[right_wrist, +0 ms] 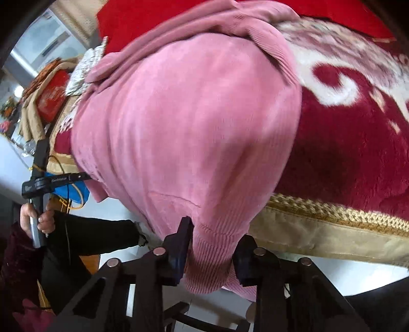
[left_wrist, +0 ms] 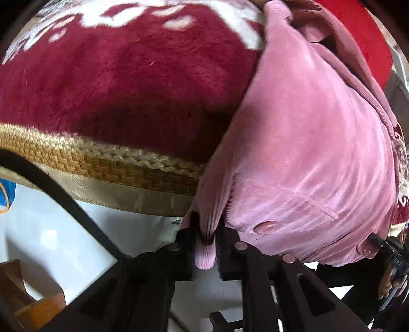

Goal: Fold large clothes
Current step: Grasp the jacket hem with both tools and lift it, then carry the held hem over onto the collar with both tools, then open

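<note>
Both clamped on ribbed hem of pink jacket [left_wrist: 306, 143] at bed's [left_wrist: 122, 102] near edge: left gripper [left_wrist: 205, 245], right gripper [right_wrist: 209, 252]; body stretching away across blanket.

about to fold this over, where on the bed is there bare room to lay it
Free: the dark red plush blanket between its gold woven border and the pink corduroy jacket, and on the jacket's other side. Crowded: the far edge, where the jacket's bunched sleeves lie.
</note>
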Action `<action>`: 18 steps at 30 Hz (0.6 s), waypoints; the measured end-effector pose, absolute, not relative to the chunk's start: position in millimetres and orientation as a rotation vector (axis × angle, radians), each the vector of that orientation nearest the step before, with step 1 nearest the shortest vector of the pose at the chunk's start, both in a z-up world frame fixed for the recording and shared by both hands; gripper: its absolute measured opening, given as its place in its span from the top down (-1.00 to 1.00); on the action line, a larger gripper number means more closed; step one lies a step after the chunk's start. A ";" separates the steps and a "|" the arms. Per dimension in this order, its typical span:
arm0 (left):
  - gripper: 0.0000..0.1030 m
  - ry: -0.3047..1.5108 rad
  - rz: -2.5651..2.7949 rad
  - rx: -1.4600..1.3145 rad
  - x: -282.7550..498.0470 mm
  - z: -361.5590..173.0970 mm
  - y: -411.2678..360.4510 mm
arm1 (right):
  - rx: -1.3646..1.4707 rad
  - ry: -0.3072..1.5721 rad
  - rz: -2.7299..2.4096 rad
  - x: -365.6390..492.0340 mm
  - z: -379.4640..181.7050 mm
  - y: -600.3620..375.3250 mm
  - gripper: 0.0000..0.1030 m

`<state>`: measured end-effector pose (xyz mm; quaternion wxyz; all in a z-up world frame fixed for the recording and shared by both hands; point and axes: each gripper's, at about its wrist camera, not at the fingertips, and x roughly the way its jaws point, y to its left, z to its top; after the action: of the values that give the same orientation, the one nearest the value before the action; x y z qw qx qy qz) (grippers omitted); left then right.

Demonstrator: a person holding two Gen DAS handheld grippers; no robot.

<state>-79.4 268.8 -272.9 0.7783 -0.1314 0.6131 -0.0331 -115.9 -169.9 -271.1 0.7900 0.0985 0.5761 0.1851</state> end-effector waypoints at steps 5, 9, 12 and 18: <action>-0.01 1.365 -0.041 -0.245 -78.1 -287.6 270.3 | 0.234 1.293 0.390 -111.6 -283.9 -165.0 -0.11; 0.89 1.350 -0.076 -0.217 -79.9 -286.3 260.5 | 0.170 1.247 0.401 -112.1 -281.4 -146.8 0.52; 0.92 1.314 -0.084 -0.231 -88.8 -274.1 258.8 | 0.174 1.212 0.433 -115.7 -261.7 -144.9 0.73; 0.93 1.107 -0.241 -0.323 -124.3 -205.0 271.1 | 0.214 1.042 0.591 -121.6 -183.6 -152.8 0.76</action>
<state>-124.3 271.1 -205.0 0.8314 -0.1521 0.5221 -0.1137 -121.6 -152.8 -183.6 0.8205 0.1006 0.4895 0.2776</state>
